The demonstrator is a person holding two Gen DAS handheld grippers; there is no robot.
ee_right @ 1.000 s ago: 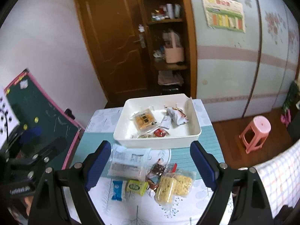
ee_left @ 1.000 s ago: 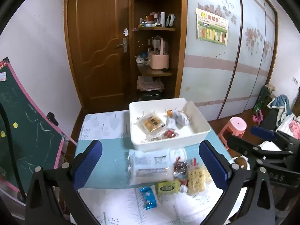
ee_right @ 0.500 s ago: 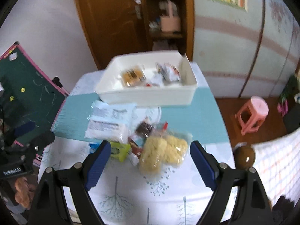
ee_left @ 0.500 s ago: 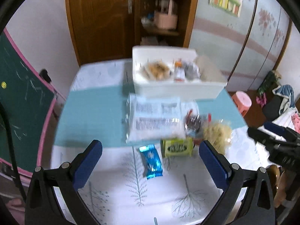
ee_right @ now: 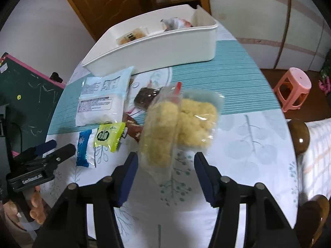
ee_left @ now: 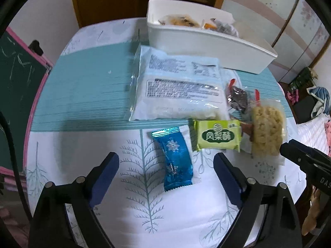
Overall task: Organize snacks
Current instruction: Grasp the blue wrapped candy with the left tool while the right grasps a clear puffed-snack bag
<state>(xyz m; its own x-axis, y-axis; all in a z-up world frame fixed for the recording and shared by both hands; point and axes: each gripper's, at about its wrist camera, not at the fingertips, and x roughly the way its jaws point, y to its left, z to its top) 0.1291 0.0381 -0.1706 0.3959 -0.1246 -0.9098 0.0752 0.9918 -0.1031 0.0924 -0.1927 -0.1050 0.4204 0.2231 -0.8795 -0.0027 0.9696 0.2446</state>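
Blue wrapper (ee_left: 174, 158) lengthwise between closing left fingers (ee_left: 103, 173); right fingers (ee_right: 128, 171) closing, nothing gripped.

A cloth-covered table (ee_left: 82, 86) carries a white bin (ee_left: 206, 41) and loose snack packets (ee_left: 178, 91).

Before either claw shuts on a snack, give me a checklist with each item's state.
1. Left claw straddles the blue snack pack, jaws closing, no contact yet: ok.
2. Right claw lined up on the yellow noodle pack, jaws closing: ok.
3. Right pads gripping the wrapper: cannot tell.
4. White bin has room left: ok.
5. Green snack pack lies apart from the left claw's right pad: ok.
6. The two claws are apart from each other: ok.
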